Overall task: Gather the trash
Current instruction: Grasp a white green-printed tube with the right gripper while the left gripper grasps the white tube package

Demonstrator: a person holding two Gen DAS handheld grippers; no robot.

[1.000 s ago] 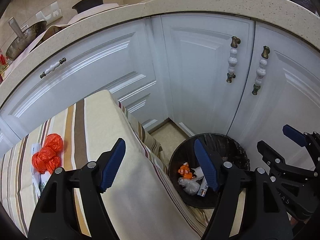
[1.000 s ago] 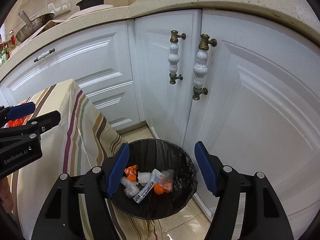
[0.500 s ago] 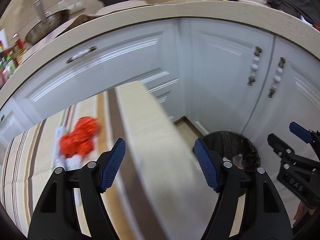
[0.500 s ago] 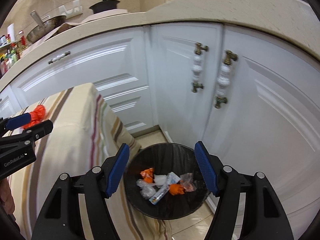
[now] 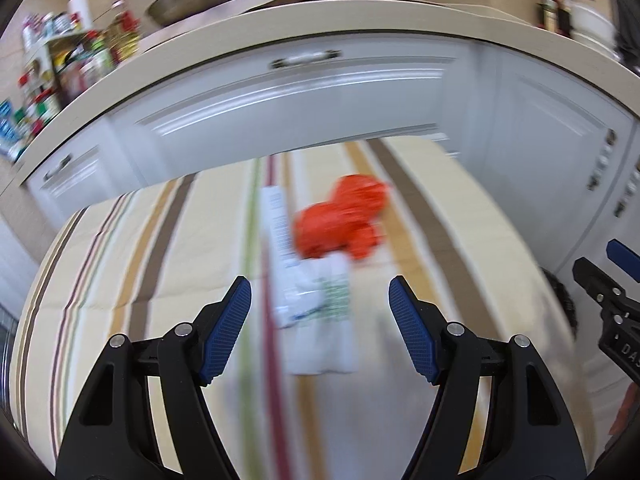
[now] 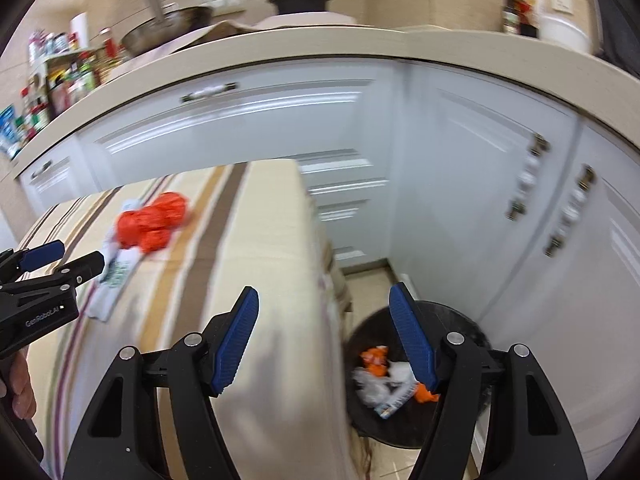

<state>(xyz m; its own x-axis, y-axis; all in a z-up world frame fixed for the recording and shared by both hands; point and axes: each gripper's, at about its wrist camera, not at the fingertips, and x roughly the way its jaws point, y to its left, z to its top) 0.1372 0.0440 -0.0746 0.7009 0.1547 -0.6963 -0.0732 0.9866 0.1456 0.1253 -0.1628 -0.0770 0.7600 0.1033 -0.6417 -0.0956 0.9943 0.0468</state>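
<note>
Left wrist view shows your left tool spread wide and empty above the striped desk — blurred orange bag and white wrapper lie ahead. Your right tool gapes empty too, over the black bin of scraps.

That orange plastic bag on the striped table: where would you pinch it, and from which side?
Probably the bulging middle of the crumpled orange bag, coming down from above. It lies loose on the striped cloth, partly over white wrappers, so a low sideways grab might catch those too. The left gripper is open and faces it.
</note>
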